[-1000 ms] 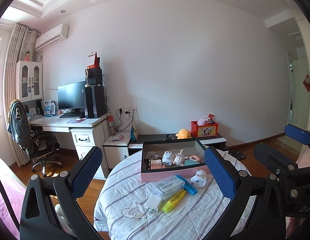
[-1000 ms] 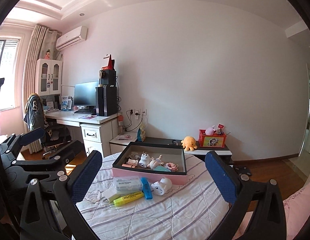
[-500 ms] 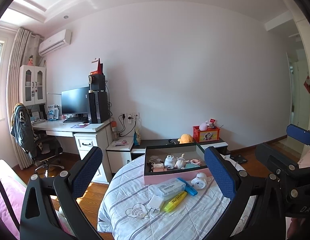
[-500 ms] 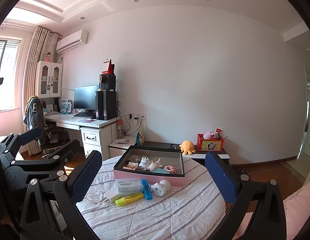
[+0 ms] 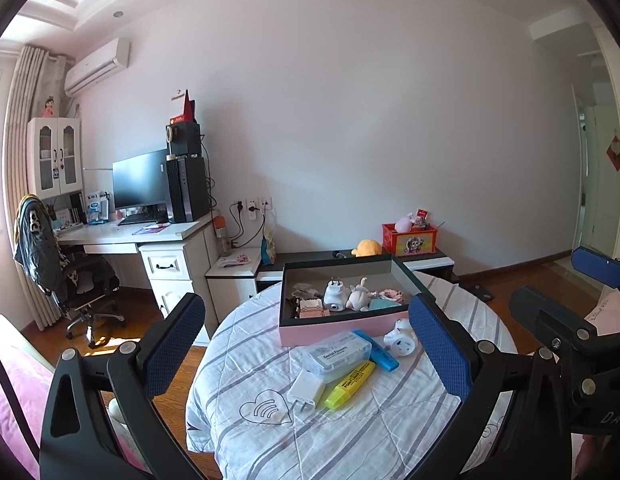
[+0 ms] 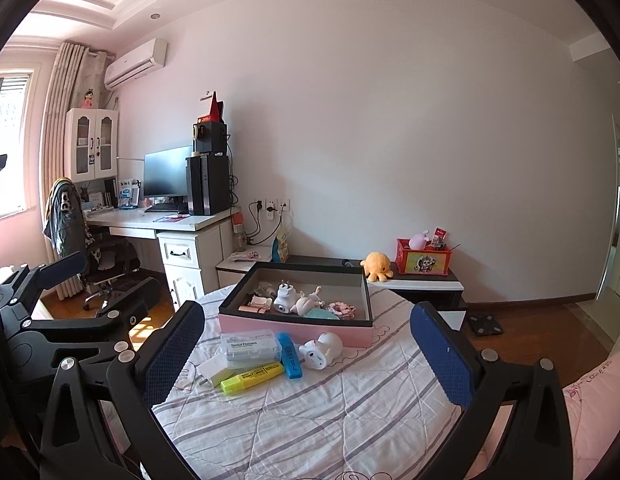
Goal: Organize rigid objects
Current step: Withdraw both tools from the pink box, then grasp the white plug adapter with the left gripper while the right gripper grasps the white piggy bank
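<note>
Although nothing on the round desk (image 5: 350, 432) has shifted since a second ago, the left wrist view has tilted up and drawn back a little, so the loose items sit lower in the frame; no grasp has begun, and I judge the sorting into the pink box (image 5: 342, 330) not yet resumed. The left claw (image 5: 310, 344) hangs wide open and empty at the lower centre. Between its pads lie the dental flosser case (image 5: 336, 355), blue highlighter (image 5: 380, 353), yellow highlighter (image 5: 350, 385) and white charger (image 5: 307, 391). The right claw appears at the right edge.

From the right wrist view, the right claw (image 6: 308, 354) is likewise wide open, holding nothing. This view shows the white pig figure (image 6: 323, 351) whole, where the left view half hides it behind a pad, and the left claw at the left edge.
</note>
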### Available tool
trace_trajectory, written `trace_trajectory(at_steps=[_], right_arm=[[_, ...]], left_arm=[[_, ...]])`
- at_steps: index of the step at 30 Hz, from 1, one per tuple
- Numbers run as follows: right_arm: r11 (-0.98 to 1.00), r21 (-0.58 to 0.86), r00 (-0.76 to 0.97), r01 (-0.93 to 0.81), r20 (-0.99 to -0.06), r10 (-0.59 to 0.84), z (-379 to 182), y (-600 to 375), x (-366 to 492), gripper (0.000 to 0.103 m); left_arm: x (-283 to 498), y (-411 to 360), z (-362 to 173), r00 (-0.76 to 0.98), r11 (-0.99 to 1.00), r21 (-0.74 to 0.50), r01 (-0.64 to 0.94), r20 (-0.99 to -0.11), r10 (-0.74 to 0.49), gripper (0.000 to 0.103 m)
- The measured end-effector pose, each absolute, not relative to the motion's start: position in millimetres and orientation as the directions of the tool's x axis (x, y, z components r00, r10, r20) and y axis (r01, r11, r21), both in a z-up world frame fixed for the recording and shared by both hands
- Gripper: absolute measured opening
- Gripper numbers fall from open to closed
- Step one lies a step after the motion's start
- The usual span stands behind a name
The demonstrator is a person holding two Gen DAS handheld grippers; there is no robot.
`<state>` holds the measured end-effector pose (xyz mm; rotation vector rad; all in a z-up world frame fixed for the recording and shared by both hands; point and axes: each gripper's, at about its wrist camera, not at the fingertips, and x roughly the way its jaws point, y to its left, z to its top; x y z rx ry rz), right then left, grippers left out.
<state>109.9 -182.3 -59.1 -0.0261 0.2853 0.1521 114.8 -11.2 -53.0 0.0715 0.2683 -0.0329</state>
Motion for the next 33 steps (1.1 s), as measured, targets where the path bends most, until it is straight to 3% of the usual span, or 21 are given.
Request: trace_trajectory(at_steps=[11,20,33], right_arm=[[0.985,0.046,0.859,-0.165,-0.485,0.166,-133,-188,177,0.103],[0.986,0.081,0.779,-0.144,-0.605,0.164,-183,-201,222,0.103],[0.988,0.072,0.724,-0.139,-0.673,0.151,-211,-201,264,0.103]], left_arm=[[183,0,-133,0.860,0.994,0.079,0.079,-0.510,-0.028,0.103],[226,22,-194,0.751,0.994,0.064,0.084,-0.660,-0.021,0.103],[285,32,-234,0.662,0.996,0.040,0.078,-0.749,-0.021,0.101]])
